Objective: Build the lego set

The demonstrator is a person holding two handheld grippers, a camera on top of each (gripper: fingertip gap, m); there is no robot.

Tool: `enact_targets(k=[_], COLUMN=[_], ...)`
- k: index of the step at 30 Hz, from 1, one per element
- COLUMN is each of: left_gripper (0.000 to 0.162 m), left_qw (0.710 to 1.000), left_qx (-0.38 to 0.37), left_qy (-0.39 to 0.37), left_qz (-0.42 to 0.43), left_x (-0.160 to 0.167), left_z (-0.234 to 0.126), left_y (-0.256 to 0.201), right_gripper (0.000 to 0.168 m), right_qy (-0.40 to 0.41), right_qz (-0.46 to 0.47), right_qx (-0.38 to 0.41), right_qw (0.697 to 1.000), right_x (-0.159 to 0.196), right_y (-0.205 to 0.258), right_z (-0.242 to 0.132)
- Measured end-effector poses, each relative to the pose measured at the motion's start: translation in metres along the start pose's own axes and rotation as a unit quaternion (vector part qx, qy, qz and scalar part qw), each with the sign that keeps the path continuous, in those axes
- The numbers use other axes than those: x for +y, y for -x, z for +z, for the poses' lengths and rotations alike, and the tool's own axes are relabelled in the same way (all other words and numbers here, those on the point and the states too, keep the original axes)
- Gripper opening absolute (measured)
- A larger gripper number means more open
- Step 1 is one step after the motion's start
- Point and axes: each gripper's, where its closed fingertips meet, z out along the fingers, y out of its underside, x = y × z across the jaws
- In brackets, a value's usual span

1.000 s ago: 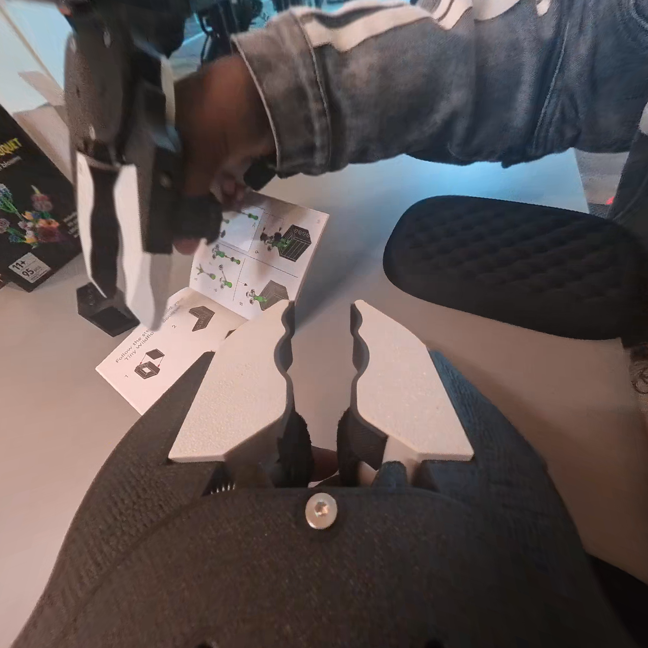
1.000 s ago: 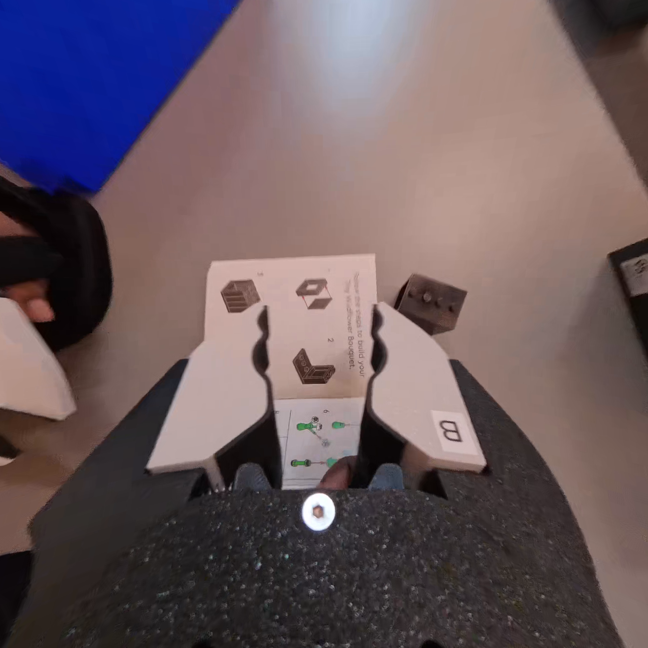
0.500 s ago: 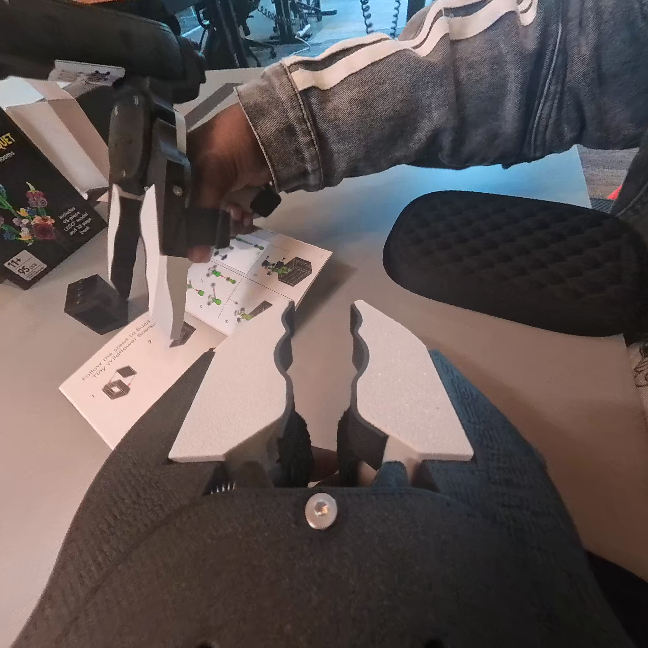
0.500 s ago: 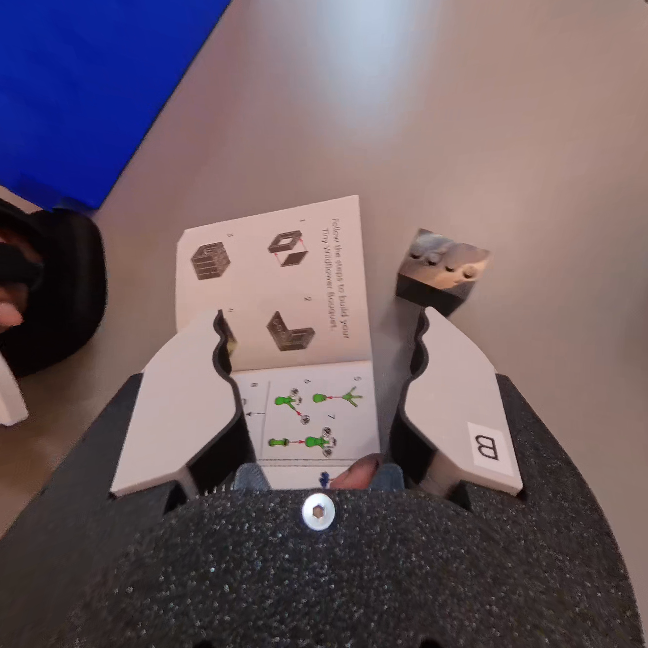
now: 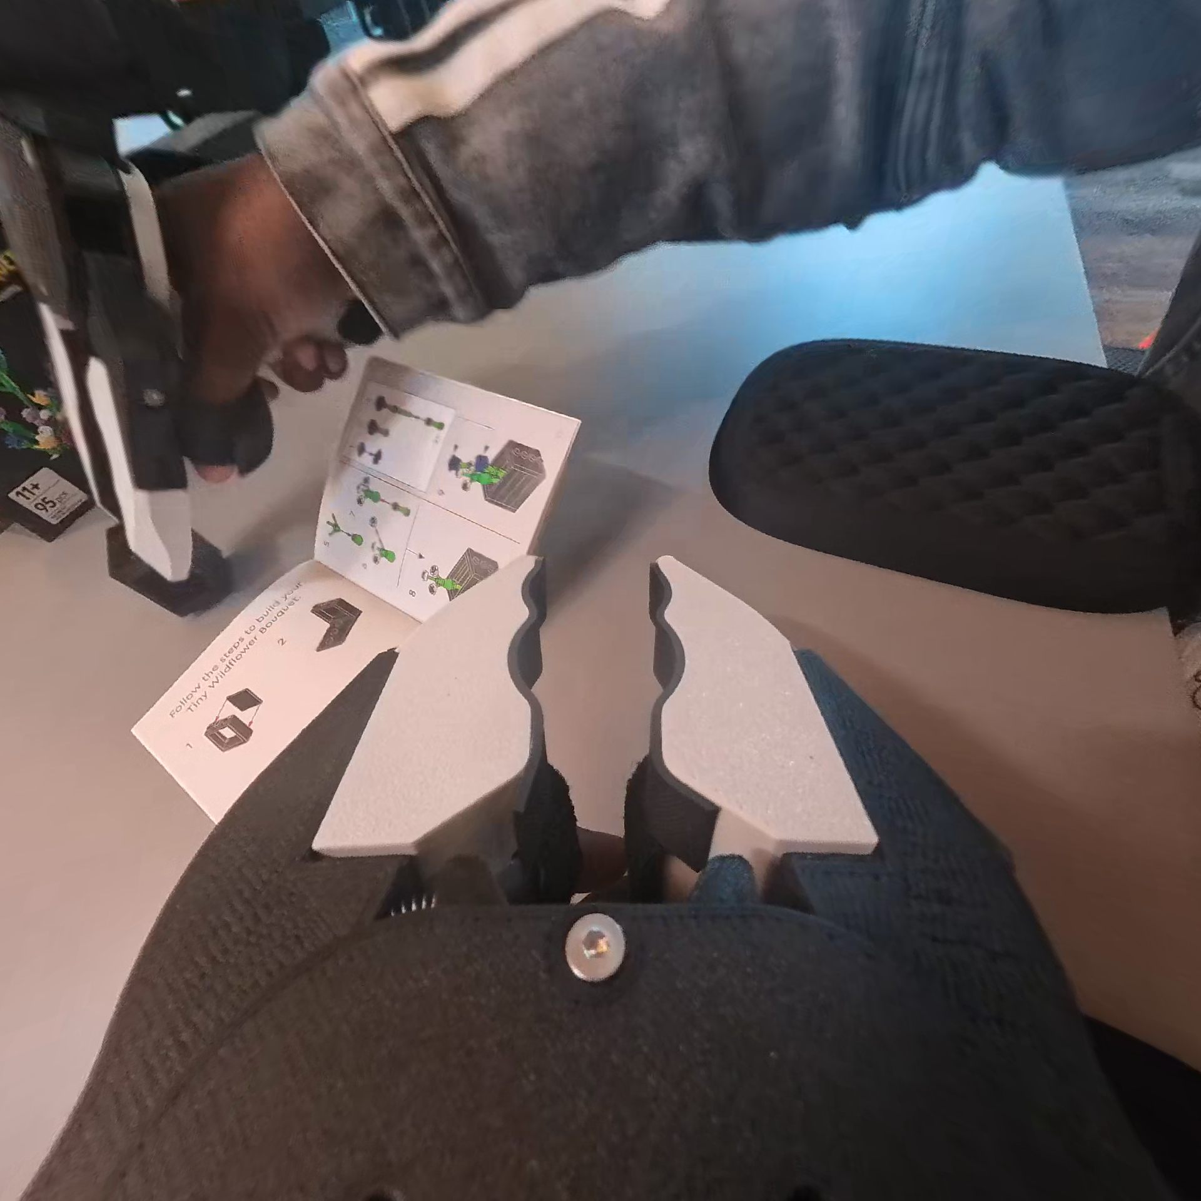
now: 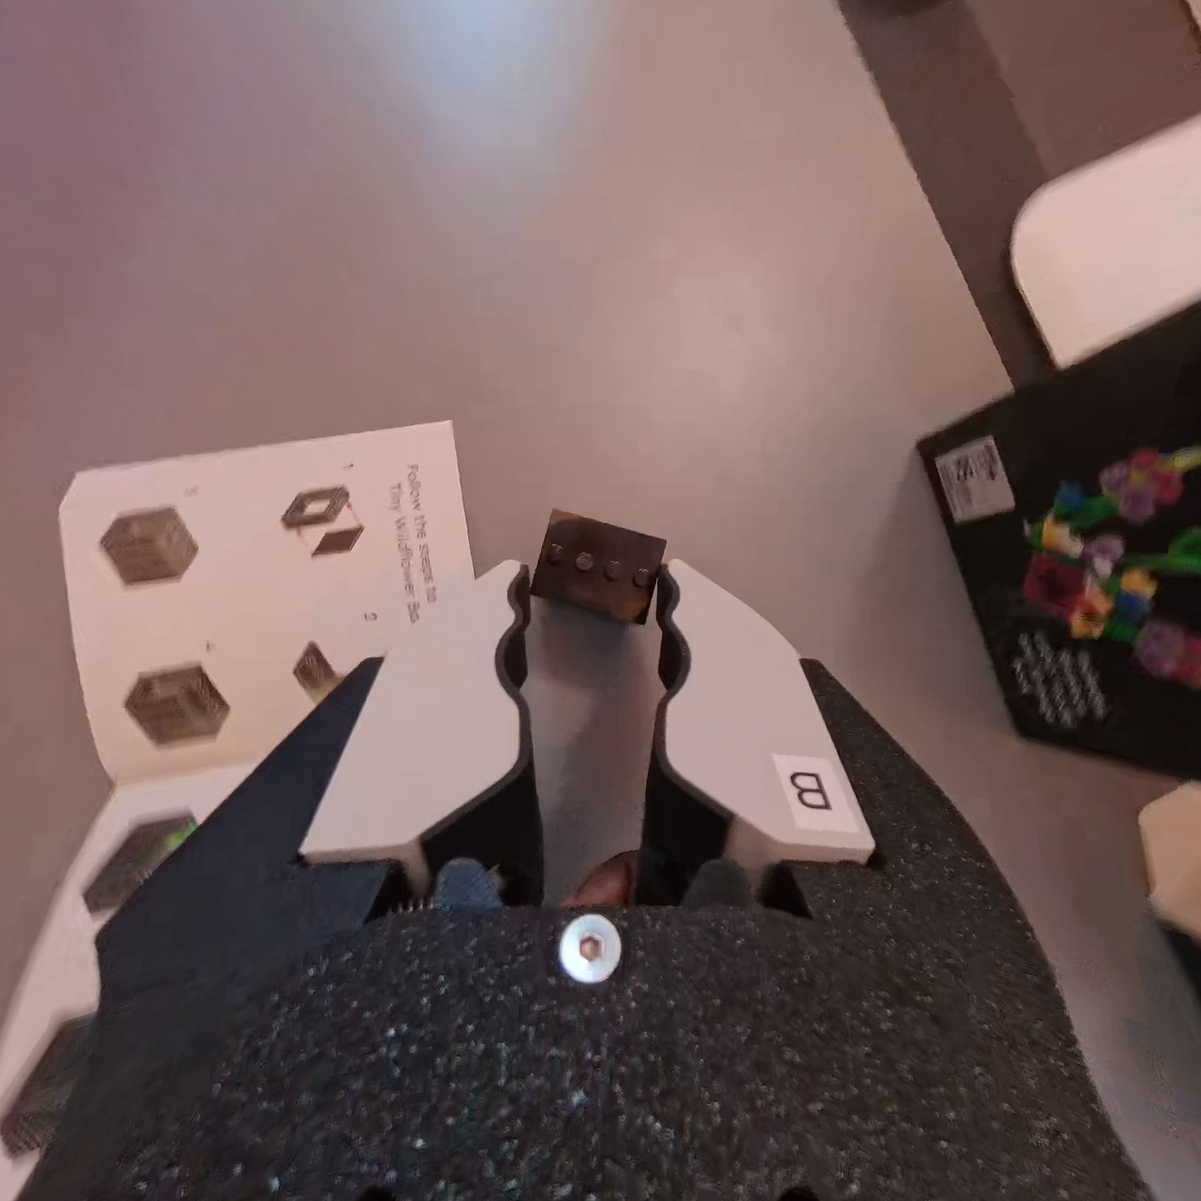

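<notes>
A small black studded Lego cube (image 6: pixel 598 568) sits on the grey table beside the open instruction sheet (image 6: pixel 260 552). My right gripper (image 6: pixel 594 575) has its two white fingertips closed against the cube's left and right sides. In the left wrist view the same gripper (image 5: pixel 146 552) points down onto the cube (image 5: pixel 195 585), held by a hand in a denim sleeve (image 5: pixel 650 162). My left gripper (image 5: pixel 594 572) hovers low over the table next to the sheet (image 5: pixel 260 682), with a narrow gap between its jaws and nothing in it.
The black Lego box with a flower picture (image 6: pixel 1072 585) lies right of the cube and shows at the left edge of the left wrist view (image 5: pixel 32 455). A black padded armrest (image 5: pixel 942 468) juts over the table's right side.
My right gripper has moved right from over the sheet to the cube, come down, and narrowed its wide-open jaws onto it. The left gripper has stayed nearly still.
</notes>
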Motion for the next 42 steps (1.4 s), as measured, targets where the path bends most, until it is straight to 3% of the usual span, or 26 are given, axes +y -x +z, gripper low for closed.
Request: enact_targets(k=[2, 5, 8, 10, 14, 20, 21, 22, 23, 25, 28, 30, 33, 37, 38, 42], left_gripper=[0.031, 0.031, 0.03, 0.03, 0.031, 0.031, 0.031, 0.031, 0.031, 0.03, 0.03, 0.03, 0.03, 0.03, 0.031, 0.03], left_qw=[1.0, 1.0, 1.0, 1.0, 1.0, 1.0, 1.0, 1.0, 1.0, 1.0, 1.0, 1.0, 1.0, 1.0, 1.0, 0.998], left_qx=[0.0, 0.0, 0.002, 0.003, 0.002, 0.003, 0.003, 0.003, 0.003, 0.002, 0.0, -0.001, -0.004, -0.012, -0.014, -0.026], left_qy=[0.001, 0.002, 0.003, 0.002, 0.003, 0.016, 0.017, 0.018, 0.017, 0.014, 0.006, 0.005, 0.005, -0.002, -0.007, -0.052], left_qz=[0.0, -0.001, -0.002, -0.003, -0.001, 0.009, 0.009, 0.009, 0.008, 0.005, 0.002, 0.001, 0.007, 0.022, 0.024, 0.03], left_x=[0.0, 0.001, 0.001, 0.001, 0.001, 0.005, 0.005, 0.005, 0.005, 0.004, 0.002, 0.002, 0.002, -0.003, -0.007, -0.037], left_z=[0.0, 0.0, 0.001, 0.001, 0.001, 0.003, 0.004, 0.004, 0.004, 0.003, 0.002, 0.001, 0.001, -0.001, -0.004, -0.029], left_y=[0.0, 0.0, 0.0, 0.001, 0.0, -0.002, -0.002, -0.002, -0.001, -0.001, 0.0, 0.001, 0.0, -0.002, -0.004, -0.013], right_gripper=[0.036, 0.037, 0.036, 0.036, 0.036, 0.037, 0.039, 0.056, 0.07, 0.077, 0.07, 0.069, 0.082, 0.084, 0.083, 0.077], right_qy=[0.012, -0.004, 0.031, 0.041, -0.015, -0.009, -0.004, 0.003, 0.013, 0.012, -0.027, -0.044, 0.005, 0.064, 0.014, -0.063], right_qz=[-0.1, -0.246, -0.232, -0.229, -0.225, -0.247, -0.249, -0.244, -0.231, -0.198, -0.089, -0.009, 0.004, 0.02, 0.036, -0.015], right_qx=[-0.044, -0.147, -0.233, -0.219, -0.203, -0.195, -0.192, -0.187, -0.178, -0.159, -0.057, -0.047, -0.041, -0.012, -0.019, -0.043], right_qw=[0.994, 0.958, 0.944, 0.947, 0.953, 0.949, 0.949, 0.952, 0.956, 0.967, 0.994, 0.998, 0.999, 0.998, 0.999, 0.997], right_x=[-0.001, 0.003, 0.016, 0.017, 0.016, 0.027, 0.027, 0.027, 0.026, 0.016, -0.015, -0.025, 0.001, 0.055, 0.05, 0.066], right_y=[-0.007, -0.017, -0.023, -0.031, -0.035, -0.033, -0.034, -0.035, -0.038, -0.04, -0.031, 0.013, 0.078, 0.1, 0.1, 0.103], right_z=[-0.006, -0.022, -0.032, -0.027, -0.017, -0.011, -0.011, -0.012, -0.014, -0.026, -0.054, -0.068, -0.052, -0.01, -0.01, -0.02])
